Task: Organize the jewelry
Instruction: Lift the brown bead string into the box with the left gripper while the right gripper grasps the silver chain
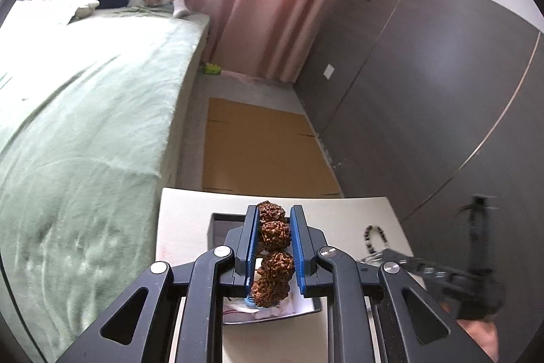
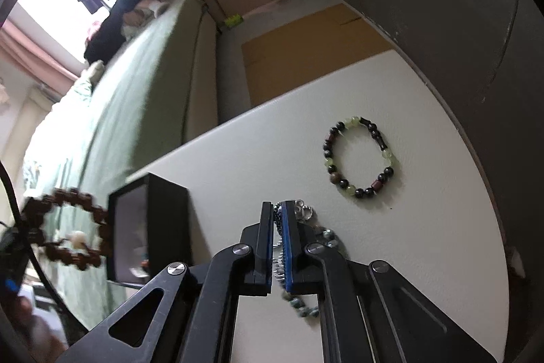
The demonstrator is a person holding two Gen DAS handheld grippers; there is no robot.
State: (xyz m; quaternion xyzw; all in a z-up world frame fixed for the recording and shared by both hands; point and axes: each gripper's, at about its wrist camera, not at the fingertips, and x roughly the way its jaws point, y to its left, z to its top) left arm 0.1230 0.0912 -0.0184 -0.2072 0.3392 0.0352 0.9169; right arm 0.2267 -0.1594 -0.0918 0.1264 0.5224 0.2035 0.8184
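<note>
On the white rectangular tabletop (image 2: 425,244) sits the open black square jewelry box (image 2: 149,227); my left gripper (image 1: 273,237) pinches the brown knobbly seed-bead bracelet (image 1: 272,232) above it, so I judge stowing is underway. My right gripper (image 2: 278,238) is clamped on a silver-grey beaded chain (image 2: 299,305); next lower and release, then the green-and-black bead bracelet (image 2: 360,157).

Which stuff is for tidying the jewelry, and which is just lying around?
For the job:
brown bead bracelet in the left tool
silver chain in the right tool
green-and-black bracelet
black box

Just lying about:
bed
cardboard
white sock
</note>
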